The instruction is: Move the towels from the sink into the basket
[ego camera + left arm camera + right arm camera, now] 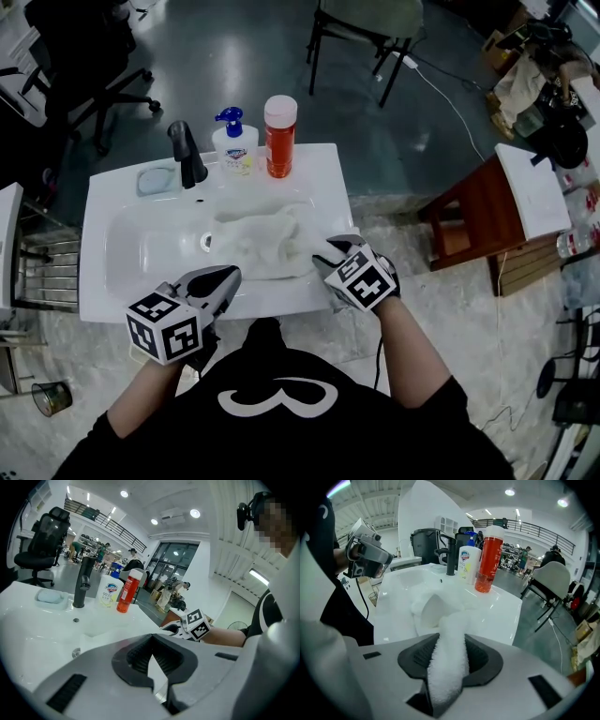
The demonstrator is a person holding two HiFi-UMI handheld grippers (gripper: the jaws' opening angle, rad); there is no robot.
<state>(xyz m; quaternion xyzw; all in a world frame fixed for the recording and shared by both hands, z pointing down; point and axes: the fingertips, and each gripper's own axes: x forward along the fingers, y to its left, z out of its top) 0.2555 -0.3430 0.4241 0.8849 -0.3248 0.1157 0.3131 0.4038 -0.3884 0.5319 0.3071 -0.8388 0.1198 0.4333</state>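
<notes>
White towel [260, 246] gripped in the sink [112, 298].
Right hand-held gripper [449, 638] clamped on towel edge; left hand-held gripper [151, 639] closed, empty, above the front rim.

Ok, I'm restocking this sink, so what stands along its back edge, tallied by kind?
Bottles: 2 (pump bottle, red bottle)
Faucet: 1
Soap dish: 1
Total: 4

Open lab hall: freestanding sink [103, 281] on concrete floor [234, 56], office chair [44, 541], mezzanine railing [108, 524] overhead.
</notes>
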